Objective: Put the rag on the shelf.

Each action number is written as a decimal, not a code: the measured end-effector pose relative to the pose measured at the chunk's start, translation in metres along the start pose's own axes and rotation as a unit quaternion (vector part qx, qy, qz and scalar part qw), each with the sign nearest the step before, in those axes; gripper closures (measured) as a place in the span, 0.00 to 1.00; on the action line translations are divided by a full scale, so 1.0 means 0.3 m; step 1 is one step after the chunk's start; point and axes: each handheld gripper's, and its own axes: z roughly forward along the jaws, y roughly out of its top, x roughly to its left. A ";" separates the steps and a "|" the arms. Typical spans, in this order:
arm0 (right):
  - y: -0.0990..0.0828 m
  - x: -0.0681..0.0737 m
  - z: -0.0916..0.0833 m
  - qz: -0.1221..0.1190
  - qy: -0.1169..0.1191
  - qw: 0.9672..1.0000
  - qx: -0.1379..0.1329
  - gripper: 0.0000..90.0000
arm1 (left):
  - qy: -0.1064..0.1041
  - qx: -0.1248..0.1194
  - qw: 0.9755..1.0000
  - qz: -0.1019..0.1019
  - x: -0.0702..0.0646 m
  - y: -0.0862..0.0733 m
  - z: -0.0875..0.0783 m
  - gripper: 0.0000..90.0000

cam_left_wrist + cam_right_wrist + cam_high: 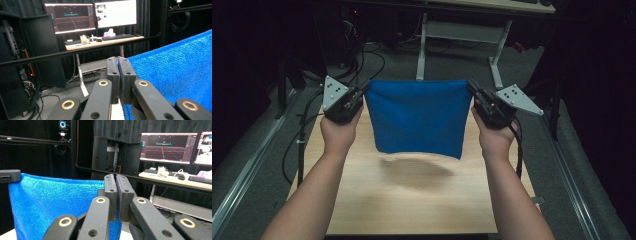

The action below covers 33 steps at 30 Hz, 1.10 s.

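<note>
High view, blue cloth (pixel 417 117) stretched between left hand-held gripper (pixel 361 93) and right hand-held gripper (pixel 474 92)

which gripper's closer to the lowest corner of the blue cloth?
Right. The blue cloth sags lowest at its right corner, below the right gripper; the left gripper pinches the opposite top corner.

No text, label, brand, number or sign can be read in any of the three views. The two lit flat monitors (pixel 91 15) on the far wooden desk, seen from the left gripper view, show a dark grid graphic and a bright white window, but whatever writing is on them is too small and blurred to make out. The same monitors (pixel 166 147) seen from the right gripper view are no clearer.
</note>
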 end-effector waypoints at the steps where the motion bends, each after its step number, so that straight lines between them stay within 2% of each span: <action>1: 0.003 -0.007 0.017 0.002 -0.002 1.000 0.001 0.99 | 0.001 0.000 1.000 0.004 0.003 0.003 0.010 0.98; 4: 0.004 -0.023 0.056 0.005 -0.009 1.000 0.005 0.99 | 0.006 0.008 1.000 0.014 0.021 0.012 0.054 0.98; 5: 0.000 -0.040 0.089 0.010 -0.013 1.000 0.009 0.99 | 0.008 0.011 1.000 0.016 0.028 0.014 0.068 0.98; 7: -0.002 -0.050 0.106 0.011 -0.016 1.000 0.010 0.99 | 0.019 0.018 0.999 0.027 0.042 0.019 0.099 0.98; 8: -0.004 -0.061 0.128 0.014 -0.021 1.000 0.014 0.99 | 0.021 0.020 0.999 0.028 0.048 0.021 0.109 0.98; 12: -0.014 -0.110 0.206 0.037 -0.016 0.999 0.029 0.99 | 0.026 0.033 0.999 0.019 0.078 0.030 0.168 0.98; 15: -0.034 -0.115 0.257 0.013 -0.033 0.998 0.049 0.99 | 0.034 0.047 0.998 0.022 0.086 0.024 0.210 0.98; 18: -0.052 -0.130 0.294 -0.006 -0.047 0.997 0.061 0.99 | 0.033 0.055 0.998 0.009 0.101 0.009 0.240 0.98; 23: -0.090 -0.162 0.360 -0.018 -0.056 0.994 0.092 0.99 | 0.039 0.086 0.995 0.020 0.096 -0.044 0.293 0.98; 27: -0.126 -0.165 0.383 -0.028 -0.057 0.992 0.110 0.99 | 0.036 0.119 0.992 0.007 0.102 -0.111 0.322 0.98; 29: -0.170 -0.165 0.398 -0.040 -0.058 0.989 0.133 0.99 | 0.026 0.143 0.989 -0.002 0.099 -0.162 0.334 0.98; 30: -0.230 -0.179 0.407 -0.023 -0.054 0.986 0.158 0.99 | 0.021 0.153 0.988 -0.002 0.095 -0.190 0.337 0.98; 31: -0.230 -0.179 0.407 -0.023 -0.054 0.986 0.158 0.99 | 0.014 0.162 0.987 -0.004 0.091 -0.216 0.337 0.98; 32: -0.285 -0.189 0.405 -0.015 -0.051 0.983 0.173 0.99 | 0.007 0.166 0.986 -0.008 0.087 -0.240 0.336 0.98; 33: -0.285 -0.189 0.405 -0.015 -0.051 0.983 0.173 0.99 | 0.001 0.169 0.986 -0.012 0.084 -0.262 0.334 0.98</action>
